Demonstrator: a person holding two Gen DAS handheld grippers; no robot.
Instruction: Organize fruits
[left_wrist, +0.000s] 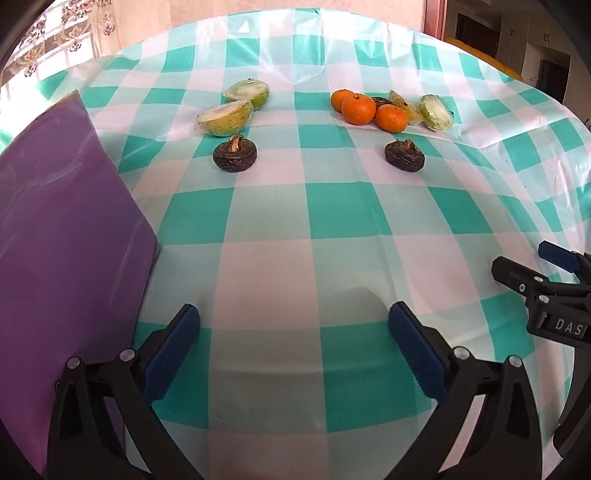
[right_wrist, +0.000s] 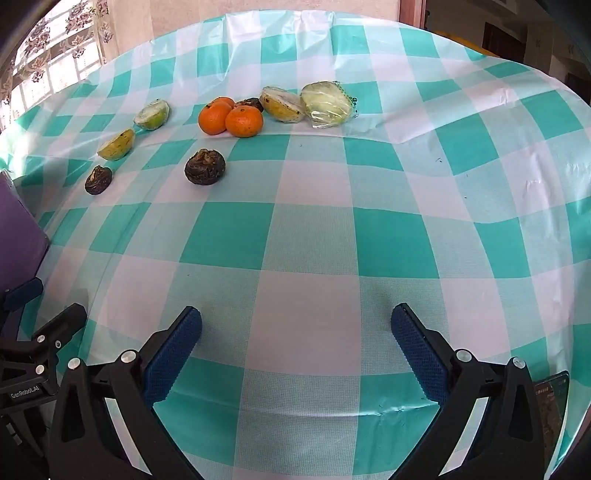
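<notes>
Checked teal-and-white tablecloth w/ fruit at the far side. Left gripper and right gripper both hang over the near cloth, jaws wide apart, nothing between them. Far left: two wrapped green halves, one dark fruit. Far right: oranges, more wrapped halves, another dark fruit. Purple board near left.

The right gripper hangs wide open and empty above the checked table. Well beyond it sit three oranges; a dark fruit lies nearer than them.
</notes>
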